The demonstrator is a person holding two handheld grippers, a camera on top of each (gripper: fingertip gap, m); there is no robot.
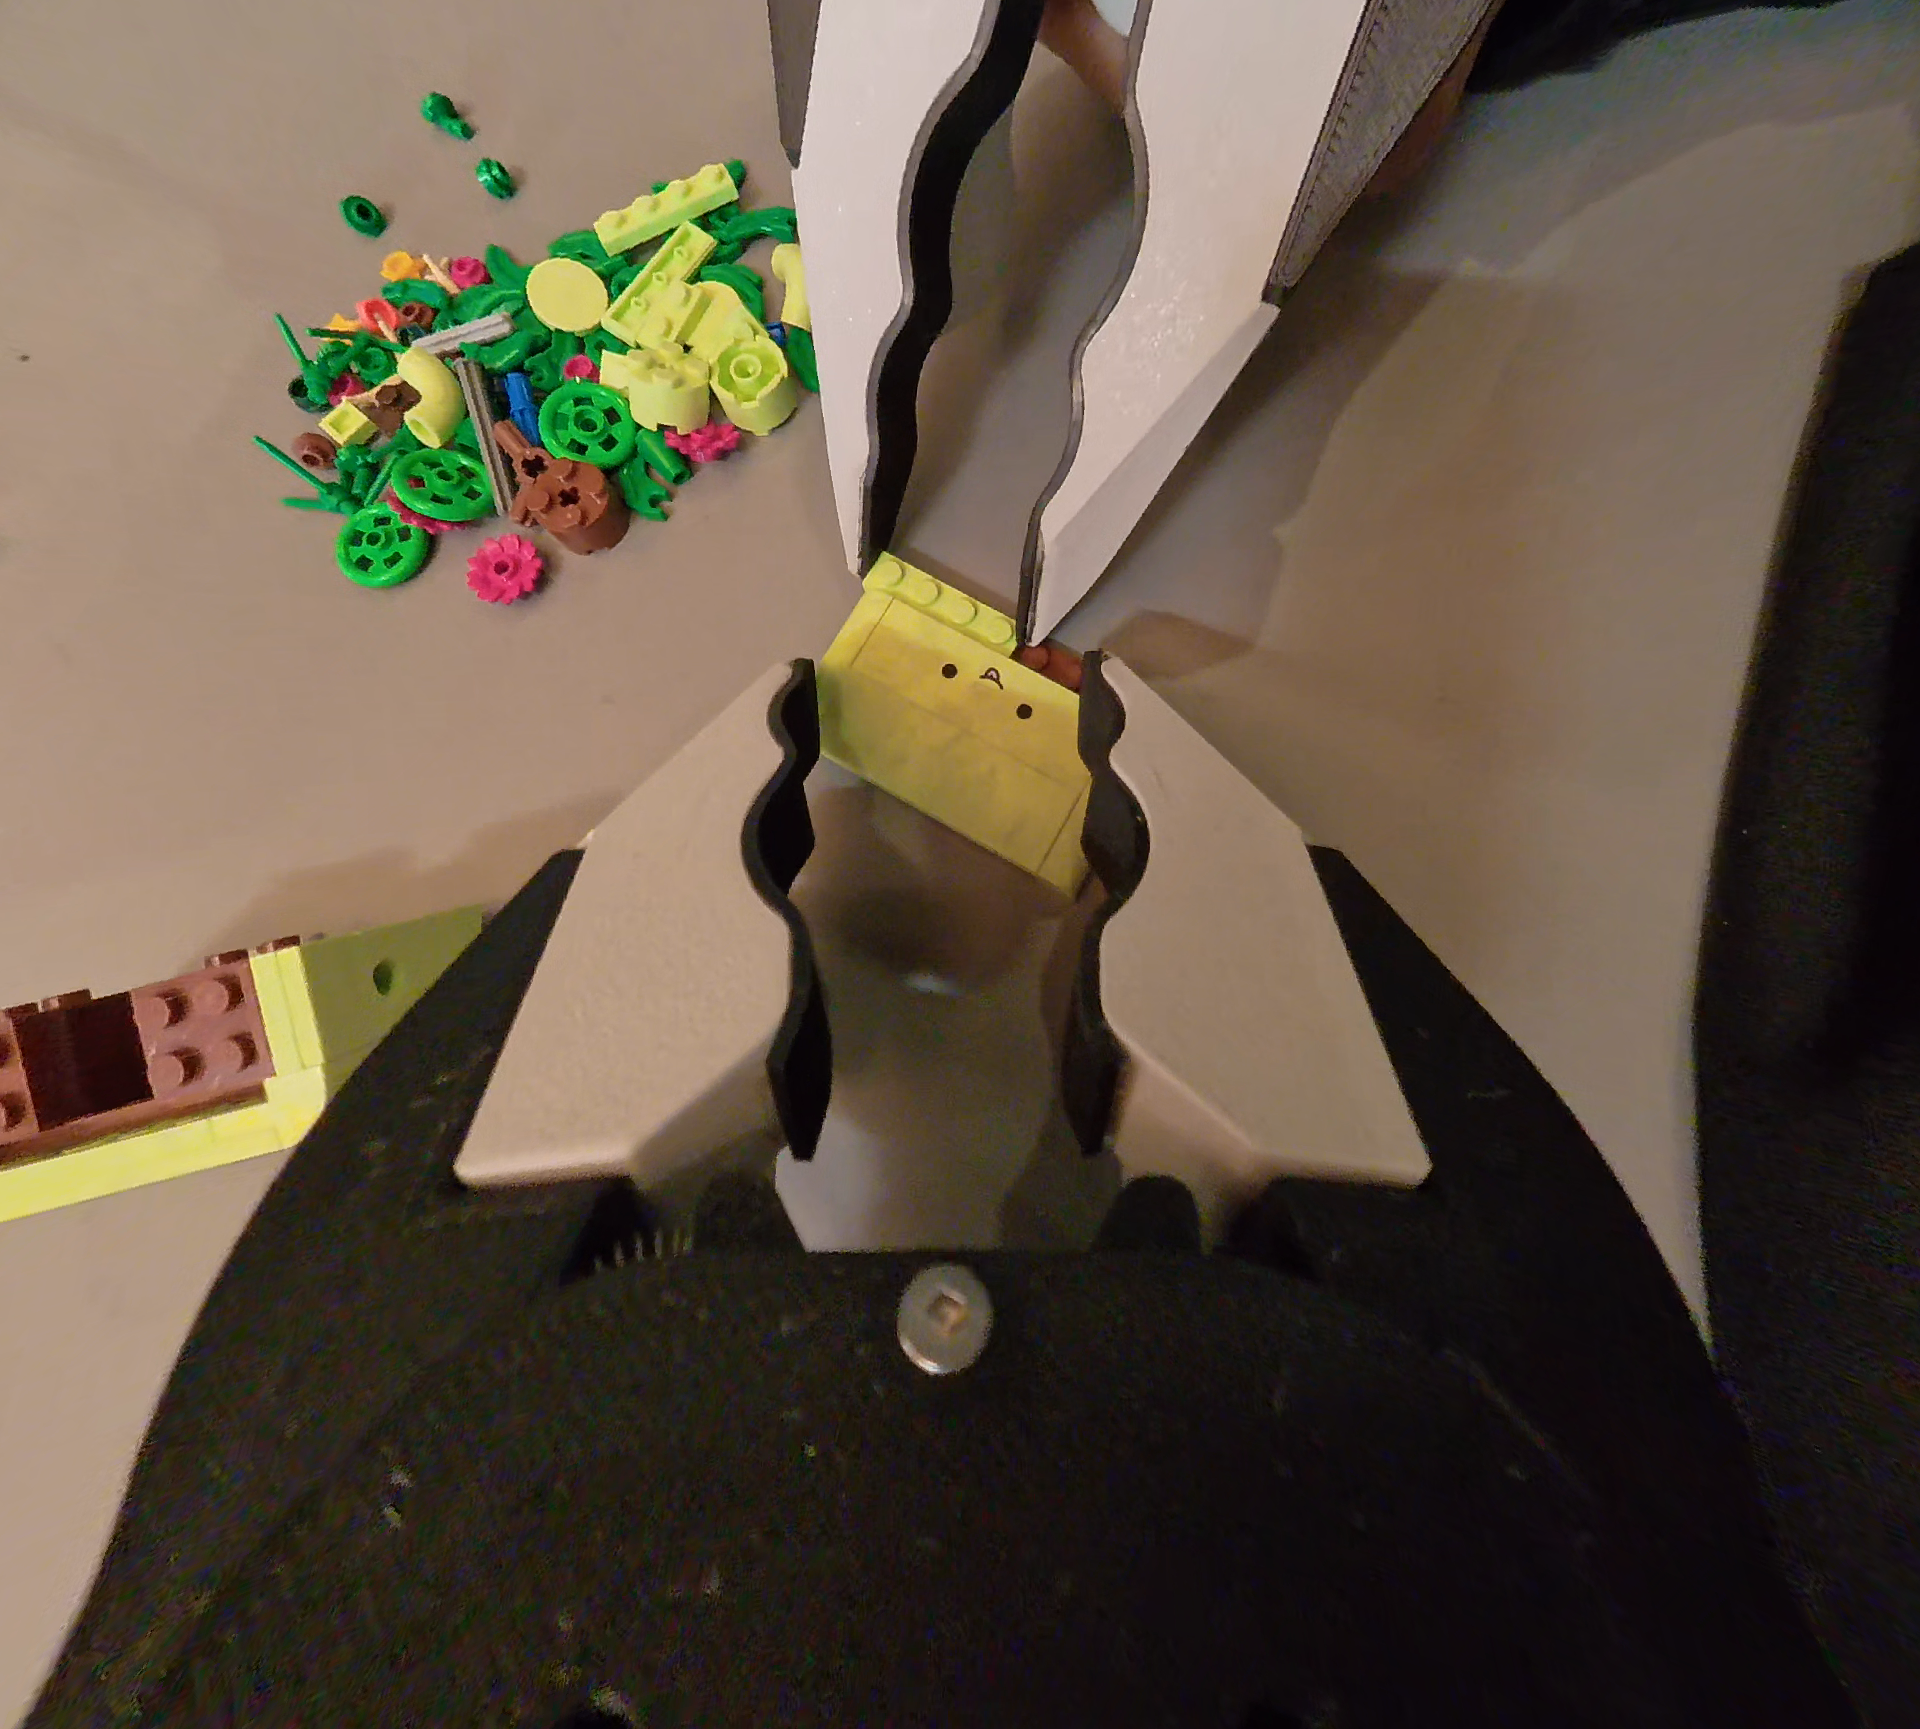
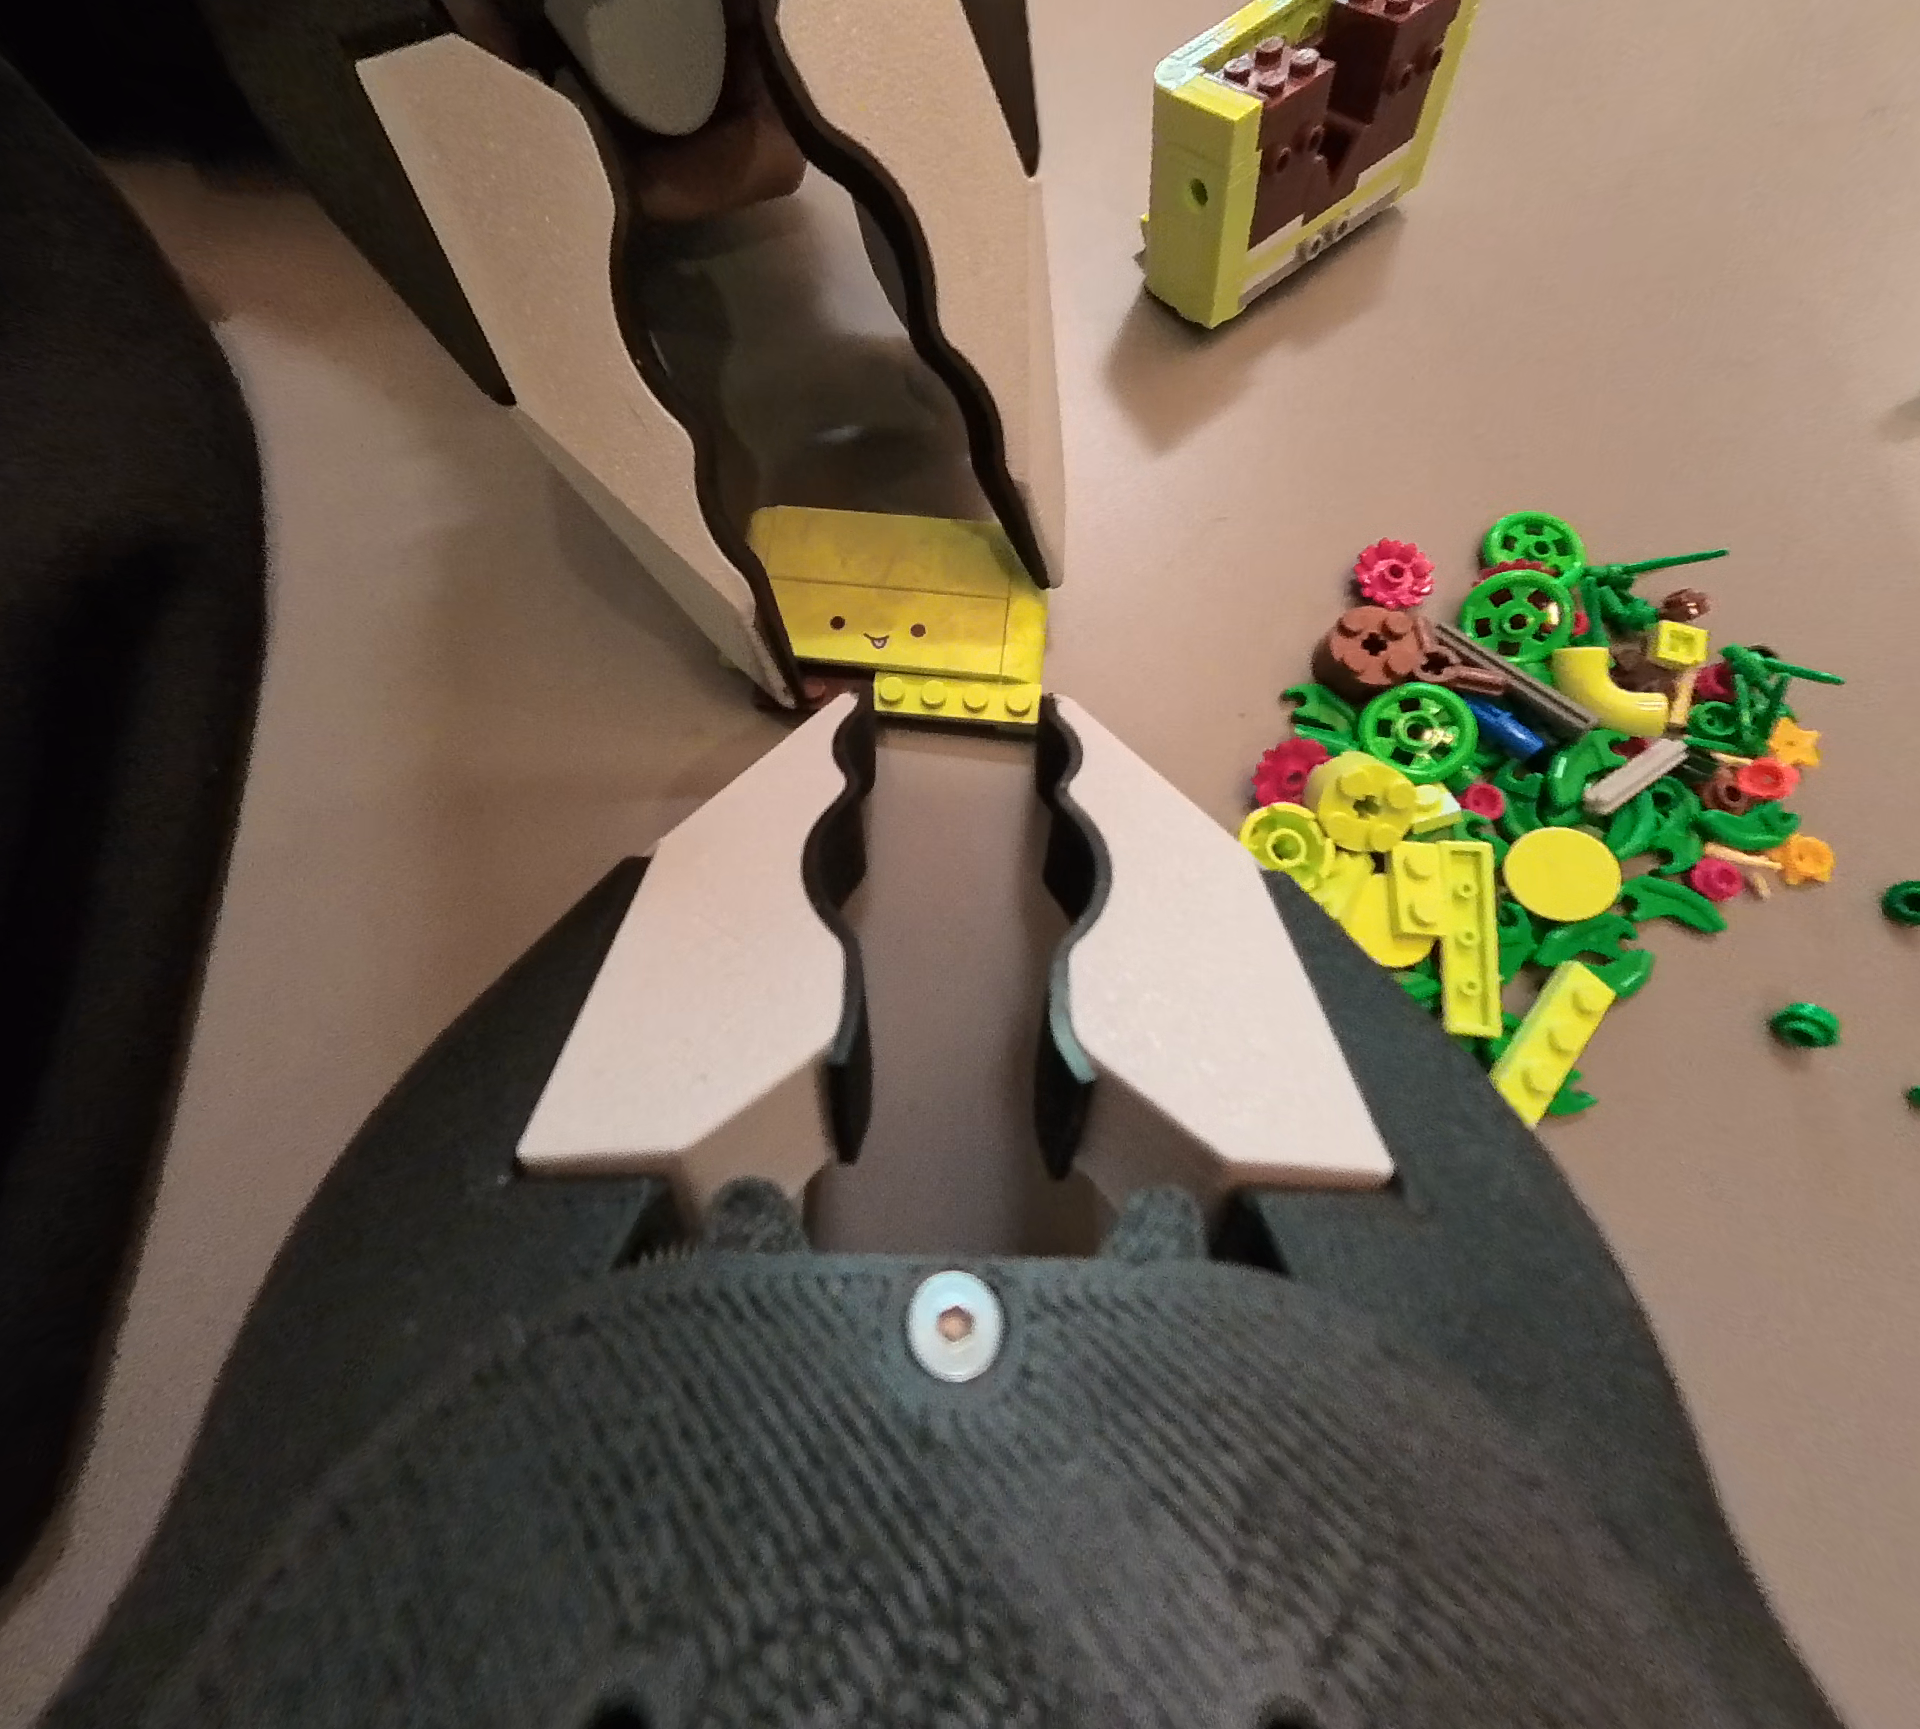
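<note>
A lime brick block with a small printed face (image 1: pixel 951 749) sits between the fingers of my left gripper (image 1: pixel 940 677), which is shut on its two sides. A brown piece (image 1: pixel 1051 661) peeks out at the block's far corner. My right gripper (image 2: pixel 948 711) comes in from the opposite side and is shut on a lime studded plate (image 2: pixel 956 700) lying along the block's edge. In the right wrist view the left gripper (image 2: pixel 909 630) clamps the face block (image 2: pixel 894 614). In the left wrist view the right gripper (image 1: pixel 951 601) pinches the plate (image 1: pixel 940 601).
A pile of loose green, lime, brown and pink pieces (image 1: pixel 540 391) lies on the grey table (image 1: pixel 260 744); it also shows in the right wrist view (image 2: pixel 1558 796). A lime and brown partial build (image 2: pixel 1320 131) stands apart (image 1: pixel 156 1066). Dark fabric (image 1: pixel 1818 744) borders the table. My two grippers' fingertips are within a few centimetres of each other.
</note>
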